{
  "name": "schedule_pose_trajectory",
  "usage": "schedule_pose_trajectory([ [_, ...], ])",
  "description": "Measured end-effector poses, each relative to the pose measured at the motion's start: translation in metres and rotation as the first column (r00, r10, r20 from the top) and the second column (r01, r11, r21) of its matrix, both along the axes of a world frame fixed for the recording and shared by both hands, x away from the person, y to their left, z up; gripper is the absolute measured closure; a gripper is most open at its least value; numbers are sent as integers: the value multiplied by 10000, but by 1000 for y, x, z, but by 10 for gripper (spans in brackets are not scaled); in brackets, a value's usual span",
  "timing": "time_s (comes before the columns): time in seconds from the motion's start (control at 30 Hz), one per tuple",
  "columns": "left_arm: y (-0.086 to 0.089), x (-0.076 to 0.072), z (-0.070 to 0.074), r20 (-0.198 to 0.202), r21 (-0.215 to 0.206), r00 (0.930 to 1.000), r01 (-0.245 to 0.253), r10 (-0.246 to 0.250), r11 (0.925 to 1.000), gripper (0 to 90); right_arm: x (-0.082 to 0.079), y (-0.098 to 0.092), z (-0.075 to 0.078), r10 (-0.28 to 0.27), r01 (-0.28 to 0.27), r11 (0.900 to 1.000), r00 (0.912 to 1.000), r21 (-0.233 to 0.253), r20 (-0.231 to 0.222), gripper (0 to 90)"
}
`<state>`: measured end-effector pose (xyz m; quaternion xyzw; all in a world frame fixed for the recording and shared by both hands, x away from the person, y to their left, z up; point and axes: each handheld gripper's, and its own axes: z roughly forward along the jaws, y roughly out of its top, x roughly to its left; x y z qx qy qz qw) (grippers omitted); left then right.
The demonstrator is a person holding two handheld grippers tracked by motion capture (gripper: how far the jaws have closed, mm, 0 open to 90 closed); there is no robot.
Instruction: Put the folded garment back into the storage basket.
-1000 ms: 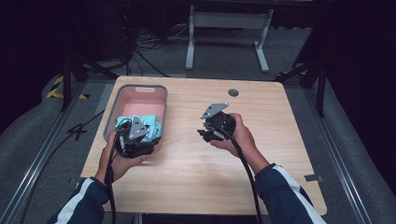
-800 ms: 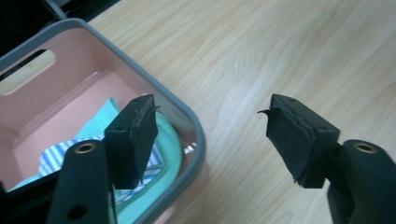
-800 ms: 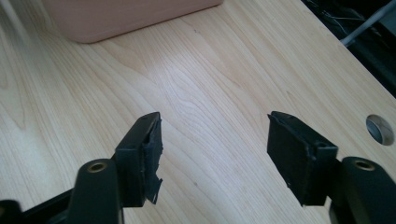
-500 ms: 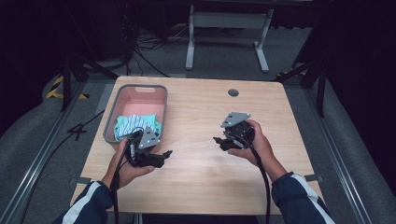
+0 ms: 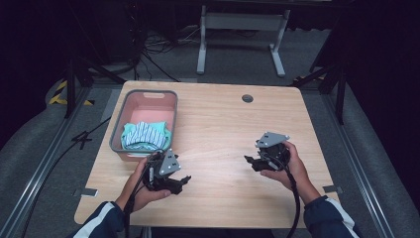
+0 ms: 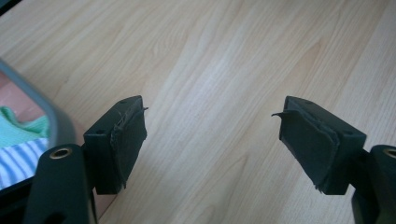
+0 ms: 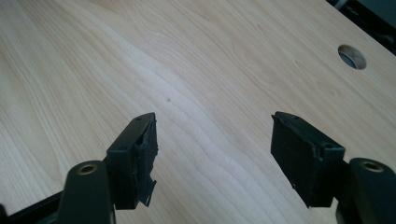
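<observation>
A pink basket with a grey rim [image 5: 171,116] stands at the table's left, holding folded cloths, one striped blue and white [image 5: 144,135] over a teal one. Its corner and the cloths [image 6: 18,144] show at the left edge of the left gripper view. My left gripper [image 5: 182,182] rests low over the wood just in front of the basket, open, nothing between its jaws [image 6: 210,140]. My right gripper [image 5: 250,161] hovers over the table's right half, also open and empty [image 7: 212,149].
The wooden table [image 5: 218,129] has a round cable hole [image 5: 247,98] near its far edge, also seen as the hole [image 7: 351,56] in the right gripper view. Cables trail from both grippers toward the front edge. A metal stand and dark floor lie beyond.
My left gripper has drawn out of the basket toward the front edge, leaving the cloths inside. My right gripper has moved right and nearer the person.
</observation>
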<state>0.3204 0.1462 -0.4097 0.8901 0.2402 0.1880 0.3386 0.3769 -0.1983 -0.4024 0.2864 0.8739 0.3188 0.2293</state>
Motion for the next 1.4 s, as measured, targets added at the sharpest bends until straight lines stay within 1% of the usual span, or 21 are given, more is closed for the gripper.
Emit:
schedule_pose_trajectory([
  [0.03,-1,0,-3,-39,-30,10000,37,-37,10000,231,0,0,0,0,0,10000,10000,0,0,325],
  [0.07,-2,0,-6,-90,98,9999,98,-97,9999,231,-2,-3,-2,-50,50,10000,10000,-3,-30,325],
  [0.13,-5,0,-13,-210,183,9997,108,-104,9998,231,-6,-9,-7,-130,130,9999,9999,-28,-43,322],
  [0.17,-6,0,-16,-302,305,9994,193,-184,9993,231,-8,-12,-11,-175,175,9998,9998,-66,-80,320],
  [0.23,-9,0,-22,-295,594,9991,306,-289,9978,228,-12,-18,-16,-268,266,9995,9996,-179,-94,315],
  [0.3,-11,0,-28,-334,745,9985,463,-440,9961,222,-16,-23,-22,-307,304,9993,9994,-233,-126,314],
  [0.6,-9,4,-46,-766,796,9956,610,-549,9950,207,-36,-49,-44,-607,600,9978,9979,-298,-238,277],
  [0.63,-8,4,-47,-795,779,9951,646,-584,9949,205,-39,-53,-47,-683,678,9974,9975,-238,-206,274],
  [0.77,-6,4,-52,-931,810,9933,754,-678,9939,199,-47,-64,-59,-958,962,9954,9942,50,-492,271],
  [0.8,-4,4,-54,-890,770,9936,769,-700,9941,195,-48,-67,-62,-1040,1042,9946,9930,15,-559,270],
  [0.83,-3,4,-56,-980,738,9927,777,-703,9942,195,-51,-70,-65,-1245,1249,9922,9905,41,-579,263],
  [0.87,-3,4,-56,-980,738,9927,777,-703,9942,194,-51,-70,-65,-1245,1249,9922,9905,41,-579,263],
  [0.93,1,5,-61,-1101,616,9924,627,-556,9961,182,-55,-77,-70,-1343,1370,9901,9877,296,-798,246],
  [0.97,2,5,-62,-1215,371,9913,556,-507,9978,174,-56,-79,-73,-1407,1449,9884,9862,446,-872,244],
  [1.0,4,6,-63,-1295,334,9903,547,-500,9979,173,-58,-82,-75,-1446,1515,9858,9851,720,-928,242],
  [1.07,6,7,-65,-1375,16,9893,490,-483,9988,166,-60,-86,-77,-1557,1671,9798,9821,1094,-1057,225],
  [1.1,7,7,-67,-1405,-148,9889,477,-493,9988,166,-60,-88,-79,-1615,1743,9765,9812,1265,-1054,209],
  [1.13,9,7,-69,-1536,-382,9872,369,-423,9986,161,-60,-90,-81,-1644,1784,9736,9808,1422,-1051,195],
  [1.17,11,8,-71,-1712,-623,9847,235,-339,9978,151,-60,-93,-84,-1732,1920,9661,9777,1727,-1185,187],
  [1.2,14,9,-73,-1692,-839,9848,249,-389,9962,147,-59,-94,-84,-1774,2007,9622,9747,1841,-1357,183],
  [1.4,14,10,-74,-1666,-865,9851,278,-420,9959,134,-58,-95,-84,-1782,2016,9620,9746,1841,-1360,178],
])
